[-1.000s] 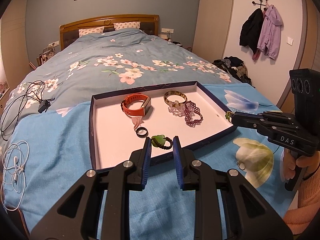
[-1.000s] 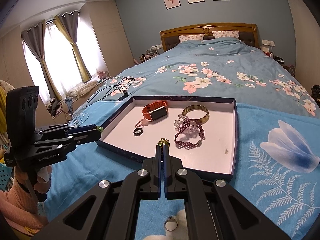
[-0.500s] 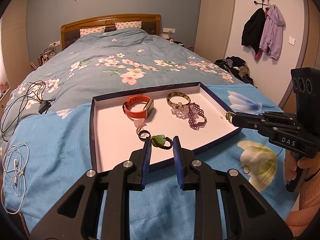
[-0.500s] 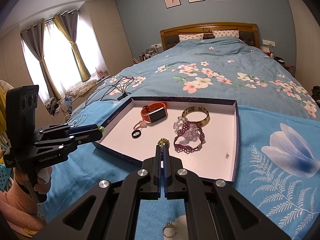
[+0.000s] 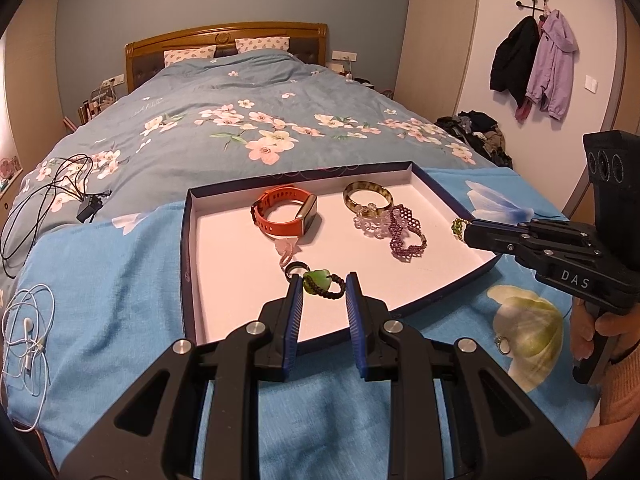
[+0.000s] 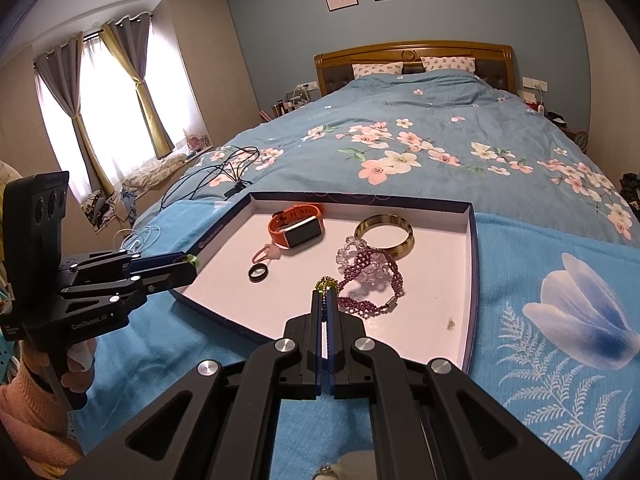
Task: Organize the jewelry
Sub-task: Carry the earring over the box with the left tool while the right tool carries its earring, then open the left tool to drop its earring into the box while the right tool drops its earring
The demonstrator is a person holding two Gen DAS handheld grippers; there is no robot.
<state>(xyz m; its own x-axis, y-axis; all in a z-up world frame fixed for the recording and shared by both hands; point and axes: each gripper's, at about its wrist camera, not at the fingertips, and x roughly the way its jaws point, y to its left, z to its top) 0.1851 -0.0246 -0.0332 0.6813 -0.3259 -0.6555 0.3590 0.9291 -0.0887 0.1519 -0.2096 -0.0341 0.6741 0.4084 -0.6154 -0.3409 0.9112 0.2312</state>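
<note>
Our tray [image 5: 188, 248] holds an orange watch [image 5: 286, 214], bangle [image 5: 368, 199] and purple bracelet [image 5: 404, 236]. Left gripper [image 5: 323, 286] jaws still grip the green-stone cord [image 5: 322, 282]; right gripper [image 6: 325, 300] jaws stay pinching a beaded piece [image 6: 327, 284].

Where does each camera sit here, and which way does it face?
Left wrist: on the left tool, facing the headboard across the tray; its fingers hold a green-stone ring; right tool and hand show.
Right wrist: on the right tool, shut on a green beaded piece; left tool shows.
Shared: tray, orange watch, bangle.
</note>
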